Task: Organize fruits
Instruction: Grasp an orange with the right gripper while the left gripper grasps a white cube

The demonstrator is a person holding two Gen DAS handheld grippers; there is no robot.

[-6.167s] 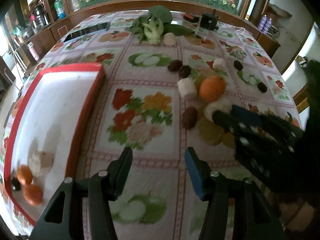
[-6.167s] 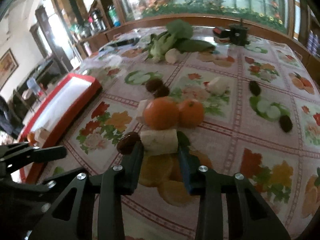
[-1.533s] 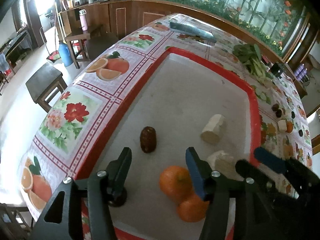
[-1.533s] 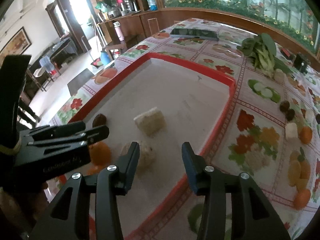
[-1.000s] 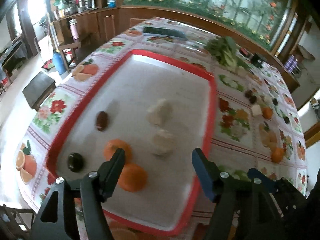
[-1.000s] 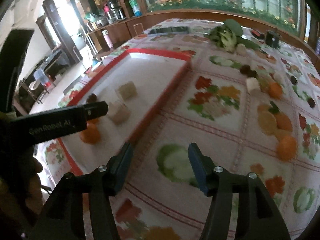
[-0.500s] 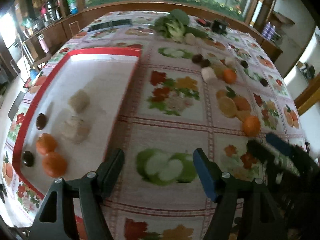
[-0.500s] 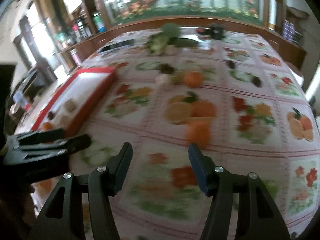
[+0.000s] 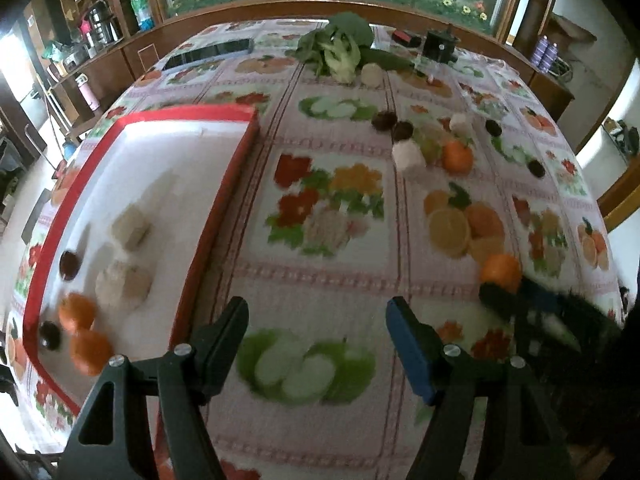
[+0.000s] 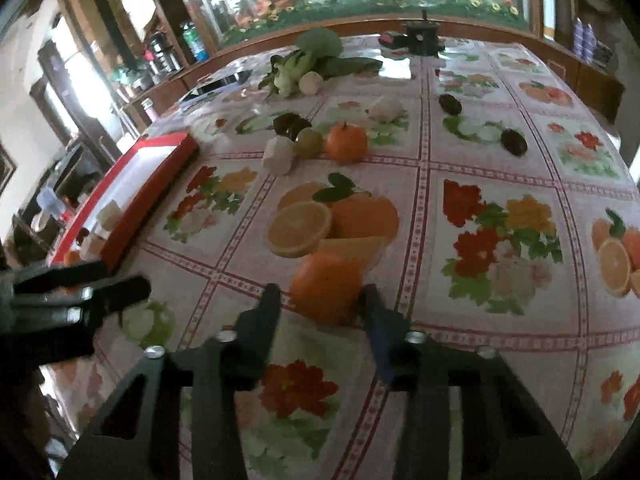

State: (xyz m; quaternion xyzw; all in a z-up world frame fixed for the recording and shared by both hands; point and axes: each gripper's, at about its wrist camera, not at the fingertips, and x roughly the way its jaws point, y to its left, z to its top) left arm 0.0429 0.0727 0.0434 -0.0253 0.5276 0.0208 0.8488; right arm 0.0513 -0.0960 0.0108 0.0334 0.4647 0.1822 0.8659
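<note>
A red-rimmed white tray lies at the left and holds two oranges, pale chunks and dark dates. My left gripper is open and empty above the tablecloth, right of the tray. My right gripper is open, its fingers on either side of a loose orange that sits on the cloth; it also shows in the left wrist view. Farther back lie another orange, a green fruit, a white chunk and dark dates.
Leafy greens, a phone and a small black box lie at the table's far end. The cloth has printed fruit and flower pictures. Wooden cabinets and a window run behind the table.
Both grippers swung from the tray to the right side of the table. My right gripper has closed in on the loose orange, which now sits between its fingers.
</note>
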